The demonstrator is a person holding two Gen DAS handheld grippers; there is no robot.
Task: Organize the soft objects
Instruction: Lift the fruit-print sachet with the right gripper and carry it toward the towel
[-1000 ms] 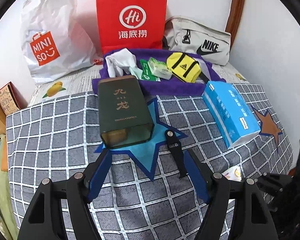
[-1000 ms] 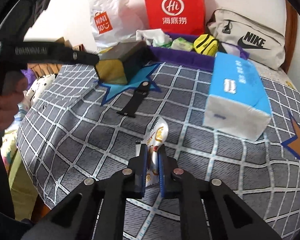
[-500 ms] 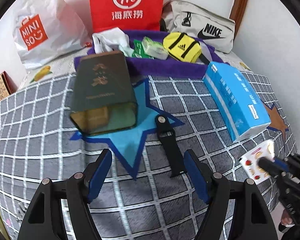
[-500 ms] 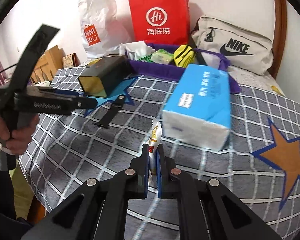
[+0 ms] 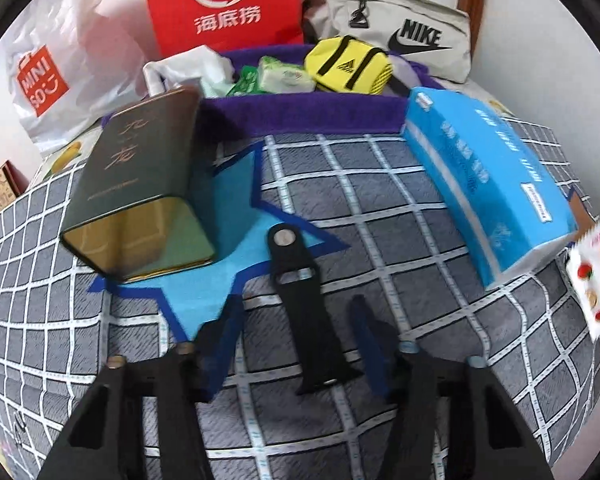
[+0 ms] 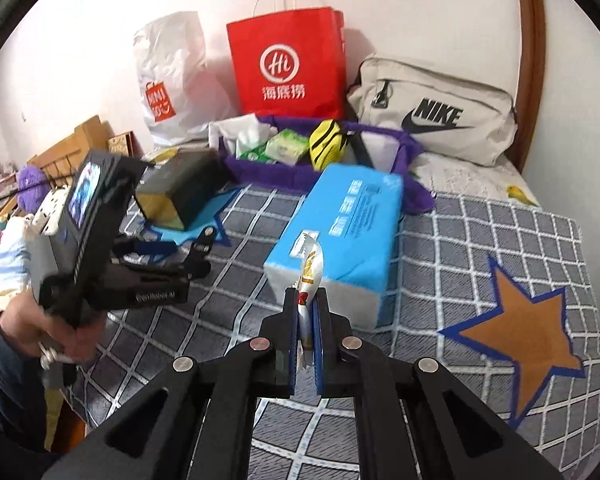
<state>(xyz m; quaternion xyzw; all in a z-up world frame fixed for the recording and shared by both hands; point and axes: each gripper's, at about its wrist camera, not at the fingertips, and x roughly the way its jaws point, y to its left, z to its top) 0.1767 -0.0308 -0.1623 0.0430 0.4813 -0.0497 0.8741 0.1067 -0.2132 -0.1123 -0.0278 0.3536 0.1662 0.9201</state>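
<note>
A black strap (image 5: 306, 312) lies flat on the checked bedspread (image 5: 400, 240), partly on a blue star patch. My left gripper (image 5: 298, 314) is low over it with a blue finger on each side. Its jaws are closing, and a gap still shows between the pads and the strap. My right gripper (image 6: 305, 304) is shut on a white snack packet (image 6: 310, 268), held up in front of a blue tissue pack (image 6: 340, 232). The packet (image 5: 596, 276) also shows at the right edge of the left wrist view. A purple basket (image 5: 300, 116) at the back holds a white cloth, green tissue packs and a yellow pouch (image 5: 348, 66).
A dark green tin (image 5: 140, 192) lies on its side left of the strap. The blue tissue pack (image 5: 488, 184) lies to its right. Behind the basket stand a red paper bag (image 5: 224, 4), a white plastic bag (image 5: 44, 80) and a beige waist bag (image 5: 400, 28). A person's hand (image 6: 60, 332) holds my left gripper.
My left gripper has come down and forward over the strap, and its jaws have narrowed around it. My right gripper has lifted the packet off the bedspread and carried it toward the tissue pack.
</note>
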